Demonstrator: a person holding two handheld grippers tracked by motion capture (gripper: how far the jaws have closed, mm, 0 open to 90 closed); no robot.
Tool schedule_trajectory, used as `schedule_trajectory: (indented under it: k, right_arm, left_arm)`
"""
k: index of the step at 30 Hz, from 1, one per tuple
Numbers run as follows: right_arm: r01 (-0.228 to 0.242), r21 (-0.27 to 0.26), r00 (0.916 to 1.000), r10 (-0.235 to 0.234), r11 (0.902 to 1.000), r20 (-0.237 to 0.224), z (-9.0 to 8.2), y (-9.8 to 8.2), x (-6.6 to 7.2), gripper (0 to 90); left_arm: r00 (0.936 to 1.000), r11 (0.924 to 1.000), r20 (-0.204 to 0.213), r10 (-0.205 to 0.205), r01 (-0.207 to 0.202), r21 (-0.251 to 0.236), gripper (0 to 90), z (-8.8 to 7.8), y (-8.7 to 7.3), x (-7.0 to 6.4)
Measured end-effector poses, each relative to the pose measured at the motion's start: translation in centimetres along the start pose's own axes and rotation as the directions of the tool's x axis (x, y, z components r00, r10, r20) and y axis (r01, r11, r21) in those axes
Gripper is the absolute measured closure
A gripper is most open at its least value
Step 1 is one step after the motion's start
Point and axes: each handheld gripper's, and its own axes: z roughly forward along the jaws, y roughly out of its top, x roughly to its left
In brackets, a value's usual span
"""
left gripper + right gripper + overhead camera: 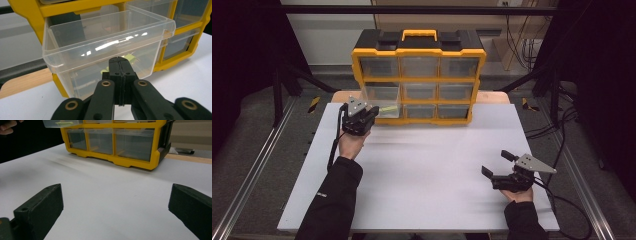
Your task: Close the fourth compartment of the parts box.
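1. Pressing together, jaws fully closed on nothing: left gripper [120,65], sitting just in front of the clear drawer [107,47].
2. Sticking out of the middle row, left end, of the yellow organizer [418,75]: that drawer, holding a small yellow-green piece [130,59].
3. Resting well apart on the white table [427,170], jaws spread wide: right gripper [497,163].

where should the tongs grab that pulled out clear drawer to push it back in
Take the clear drawer by its front lip, coming straight at the front of the yellow organizer. The lip juts forward over the white table. The left tongs are shut just before it.
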Motion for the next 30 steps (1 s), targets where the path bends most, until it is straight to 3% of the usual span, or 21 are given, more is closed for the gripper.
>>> schedule_trajectory:
  k: [30]
  right_arm:
    - [0.003, -0.006, 1.0000, -0.003, 1.0000, 0.001, -0.06, 0.04, -0.03, 0.2]
  left_arm:
    - [0.9998, 0.9999, -0.015, 0.012, -0.012, 0.004, 89.9, 0.59, 0.74, 0.15]
